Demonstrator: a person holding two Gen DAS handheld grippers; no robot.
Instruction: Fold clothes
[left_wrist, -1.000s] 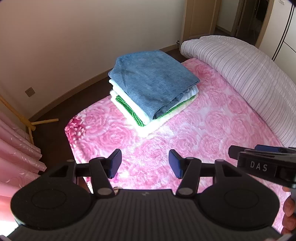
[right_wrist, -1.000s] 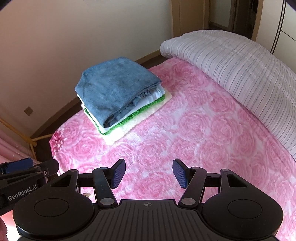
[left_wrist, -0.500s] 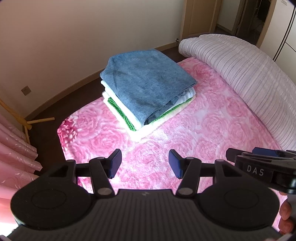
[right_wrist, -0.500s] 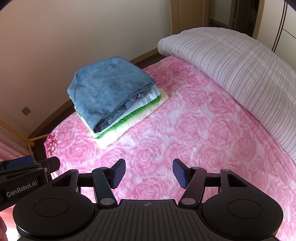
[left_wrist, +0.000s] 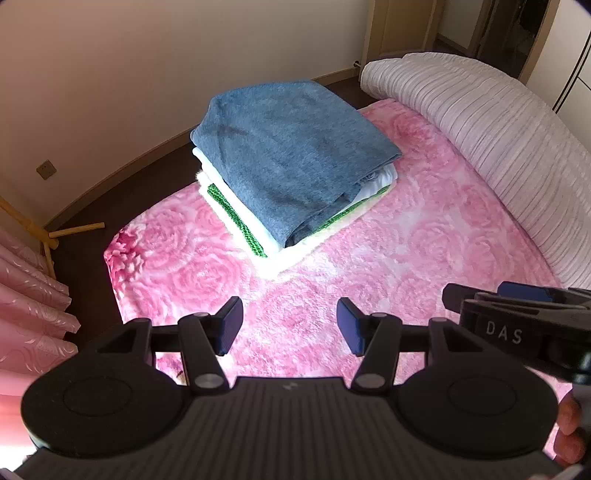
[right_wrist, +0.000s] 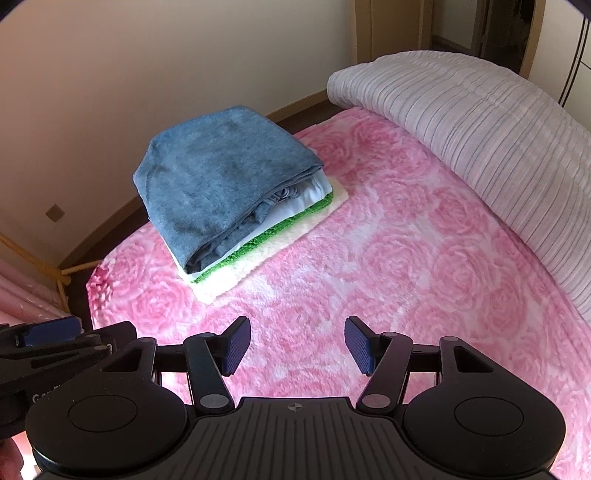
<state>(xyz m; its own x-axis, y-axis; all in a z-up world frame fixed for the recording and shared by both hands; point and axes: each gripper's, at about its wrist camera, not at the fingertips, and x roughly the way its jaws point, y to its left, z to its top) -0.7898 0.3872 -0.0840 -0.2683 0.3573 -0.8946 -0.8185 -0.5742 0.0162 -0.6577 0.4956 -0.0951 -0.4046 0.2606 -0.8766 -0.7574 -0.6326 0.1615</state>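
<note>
Left wrist view: a stack (left_wrist: 291, 173) of folded clothes lies on the pink rose blanket (left_wrist: 406, 251) at 12 o'clock from the left gripper (left_wrist: 288, 325). A blue garment (left_wrist: 291, 155) lies on top, with white, green and cream layers beneath it. This view alone shows the pink curtain (left_wrist: 33, 306) at 9 o'clock, the wooden stand (left_wrist: 48, 232) at 10 o'clock, and fingertips (left_wrist: 567, 421) of the person's hand at 4 o'clock. The right gripper's side, marked "DAS", enters at 3 o'clock.

Right wrist view: the same stack (right_wrist: 236, 199) sits at 11 o'clock from the right gripper (right_wrist: 297, 345). Here the open folded edges of the stack face the camera, with a crumpled grey-blue piece tucked under the blue garment (right_wrist: 218, 177). The striped quilt (right_wrist: 480, 122) runs from 12 to 3 o'clock. The left gripper's side shows at 9 o'clock, beside the blanket (right_wrist: 406, 277) edge.

Grippers: both are spread wide, with blue pads well apart. Neither holds anything. Both hover over bare blanket, well short of the stack. Whether the pads touch the blanket cannot be told.
</note>
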